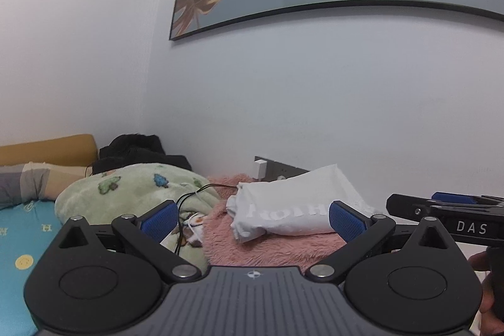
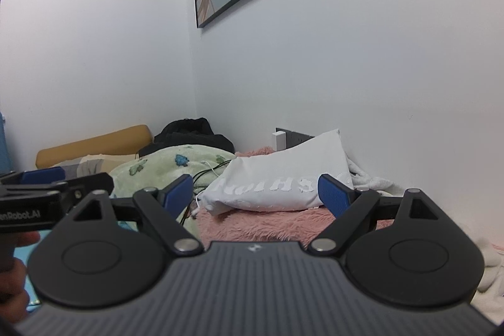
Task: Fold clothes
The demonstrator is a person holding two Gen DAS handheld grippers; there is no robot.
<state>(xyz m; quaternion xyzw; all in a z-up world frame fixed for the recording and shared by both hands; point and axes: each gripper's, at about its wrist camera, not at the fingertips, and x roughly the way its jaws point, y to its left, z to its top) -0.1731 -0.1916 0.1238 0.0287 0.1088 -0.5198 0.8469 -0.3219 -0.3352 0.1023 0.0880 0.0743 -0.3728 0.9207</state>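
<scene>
You are at the very start, as far as these views let you judge: nothing has been picked up and no fold has been begun by either claw. Your left claw (image 1: 252, 221) is held above the bed with its blue pads spread wide and nothing between them, and your right claw (image 2: 256, 194) is the same, wide apart and empty, just to the right of the other, so that each shows at the edge of the other's camera. The thing to work on looks to be the white garment (image 1: 293, 210) with pale lettering, lying in a loose, lumpy bundle on the pink fluffy blanket (image 1: 271, 247) at the far side of the bed, close to the wall; in the right wrist view it (image 2: 280, 181) sits straight ahead between the pads but well beyond them, not touched. It may already be roughly doubled over, but you cannot tell from here whether that counts as a proper fold. To its left is a green patterned blanket (image 1: 135, 194) with a dark cable (image 1: 195, 194) trailing over it, and beyond that a black heap of cloth (image 1: 138, 150). Everything is still left: reach the garment, spread it flat, then fold it.
</scene>
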